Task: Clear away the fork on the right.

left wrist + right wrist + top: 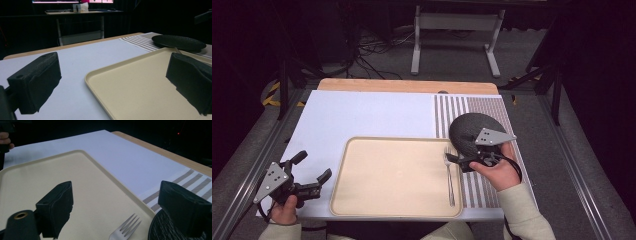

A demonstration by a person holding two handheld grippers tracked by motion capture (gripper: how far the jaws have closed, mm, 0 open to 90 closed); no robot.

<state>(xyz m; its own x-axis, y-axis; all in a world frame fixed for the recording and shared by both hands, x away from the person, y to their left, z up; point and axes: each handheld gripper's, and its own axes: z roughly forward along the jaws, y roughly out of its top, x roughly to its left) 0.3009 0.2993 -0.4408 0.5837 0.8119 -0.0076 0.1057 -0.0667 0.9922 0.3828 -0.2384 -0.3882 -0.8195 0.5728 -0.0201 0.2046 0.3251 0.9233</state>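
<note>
Silver metal fork [449, 176] lay inside the beige rectangular plastic tray [362, 200], at its right rim. Right gripper [460, 159] hovered over the fork's tines, jaws spread, empty; left gripper [312, 175] idled left of tray, jaws spread, likely awaiting its turn.

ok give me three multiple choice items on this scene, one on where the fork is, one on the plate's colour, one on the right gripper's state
1. Where does the fork lie?
A. on the tray's right side
B. on the plate
C. on the striped mat

2. What colour is the plate?
A. white
B. black
C. beige

3. How is the right gripper?
A. shut on the fork
B. shut on the plate
C. open, holding nothing

Answers: 1 A, the fork rests inside the tray by its right rim. 2 B, it looks dark beside the beige tray. 3 C, its jaws stand apart above the fork's tines.
</note>
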